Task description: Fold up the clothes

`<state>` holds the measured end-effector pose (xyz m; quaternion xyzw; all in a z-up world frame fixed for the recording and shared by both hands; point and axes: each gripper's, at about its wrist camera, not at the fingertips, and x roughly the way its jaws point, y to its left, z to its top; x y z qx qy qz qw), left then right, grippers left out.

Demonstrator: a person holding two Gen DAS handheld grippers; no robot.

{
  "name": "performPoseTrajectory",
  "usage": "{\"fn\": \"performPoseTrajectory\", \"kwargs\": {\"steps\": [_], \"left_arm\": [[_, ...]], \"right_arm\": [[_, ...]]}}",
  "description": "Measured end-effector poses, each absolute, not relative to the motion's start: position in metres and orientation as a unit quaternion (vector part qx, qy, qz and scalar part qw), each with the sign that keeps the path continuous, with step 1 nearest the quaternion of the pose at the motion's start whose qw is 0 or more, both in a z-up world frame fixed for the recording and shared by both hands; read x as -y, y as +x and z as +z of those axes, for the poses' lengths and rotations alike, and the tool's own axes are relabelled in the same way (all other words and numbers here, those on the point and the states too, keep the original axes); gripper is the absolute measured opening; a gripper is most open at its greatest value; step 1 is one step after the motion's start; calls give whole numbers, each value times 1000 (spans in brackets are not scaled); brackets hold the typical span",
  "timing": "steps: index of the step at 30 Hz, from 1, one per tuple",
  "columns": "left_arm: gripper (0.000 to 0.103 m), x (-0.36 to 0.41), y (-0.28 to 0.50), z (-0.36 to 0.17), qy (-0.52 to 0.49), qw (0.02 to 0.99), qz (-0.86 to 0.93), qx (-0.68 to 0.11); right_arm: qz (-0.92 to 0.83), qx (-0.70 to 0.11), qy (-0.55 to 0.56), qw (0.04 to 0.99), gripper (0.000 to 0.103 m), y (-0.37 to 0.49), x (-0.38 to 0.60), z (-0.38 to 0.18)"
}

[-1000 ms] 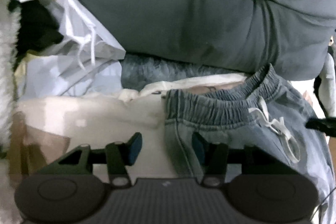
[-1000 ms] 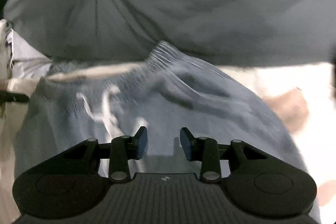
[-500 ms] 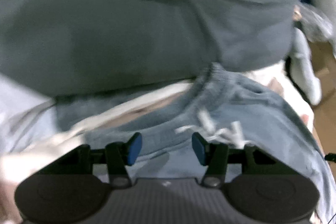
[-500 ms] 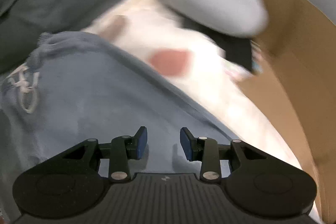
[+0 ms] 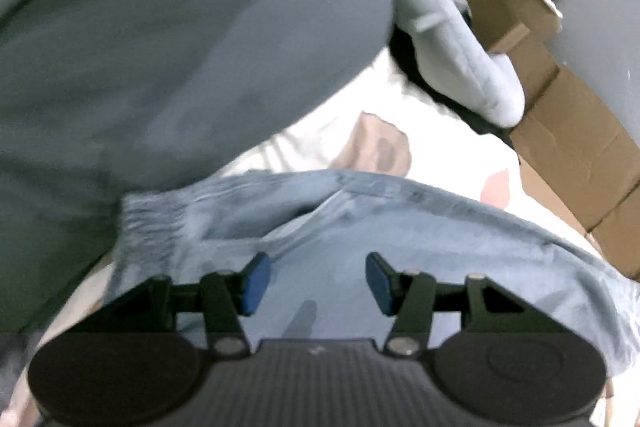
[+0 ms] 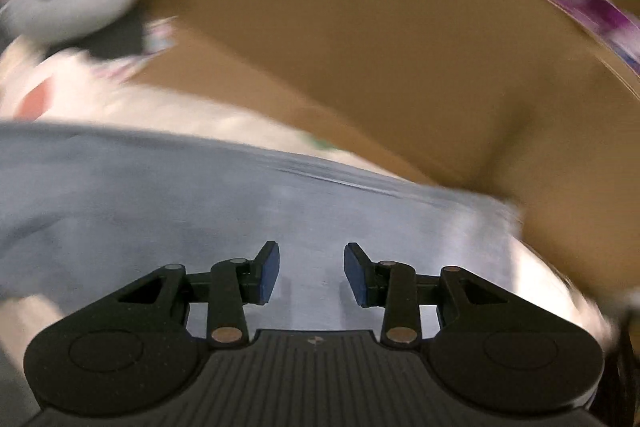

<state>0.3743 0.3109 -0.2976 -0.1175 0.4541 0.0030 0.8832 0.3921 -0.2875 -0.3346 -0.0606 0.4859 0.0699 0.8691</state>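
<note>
Left gripper [image 5: 317, 283]: fingers apart, nothing between the pads, hanging over the light blue drawstring shorts [image 5: 360, 227]. It sits just right of the elastic waistband [image 5: 156, 215], probably lining up on the upper side edge so the waist end can be lifted for a fold.

Right gripper [image 6: 312, 277]: jaws opening, empty, above the same shorts [image 6: 200, 203] further along the leg, near the hem end at the right. Judging by that spread, one hand per end, so the fabric stays taut when lifted.

The shorts lie flat, nearest item in both views, spread over a white printed sheet [image 5: 320, 143]; a flat lay gives a clean fold line.

Beyond them, a large grey-green garment [image 5: 180, 47] is bunched at far left and overlaps the waistband corner, which could drag along when the waist end comes up.

Far right: a grey U-shaped neck pillow [image 5: 452, 55] against a cardboard box [image 5: 568, 123], whose wall fills the right wrist view. Tight clearance on that side. That view is heavily blurred, so the hem detail is unclear.
</note>
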Motion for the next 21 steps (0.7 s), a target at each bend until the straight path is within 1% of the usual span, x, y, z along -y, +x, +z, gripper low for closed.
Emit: {"fn": "performPoseTrajectory", "kwargs": {"steps": [2,6,12,16,19,21], "left_arm": [[56,-300,389,-303,-106,881,-4,-461],[56,-285,408,-312,-84,876,-8,-476],[56,-277,417,-312,-82,867,-6,-491],[56,-265,406,-313,-73,855,-26,-512],[56,-253,390,-317,-69,845,-45,-529],[56,-246,376,-322,-72,837,-58,-539]], "right_arm": [[26,-481,-47,875,50,390,316,-341],[-46,-482,-17,875,51,382,369,-353],[-88,-510,43,855,51,349,431,-363],[-112,-531,94,835,53,329,458,-375],[-124,-545,137,818,61,317,470,-384],[-119,-551,175,807,61,311,475,-395]]}}
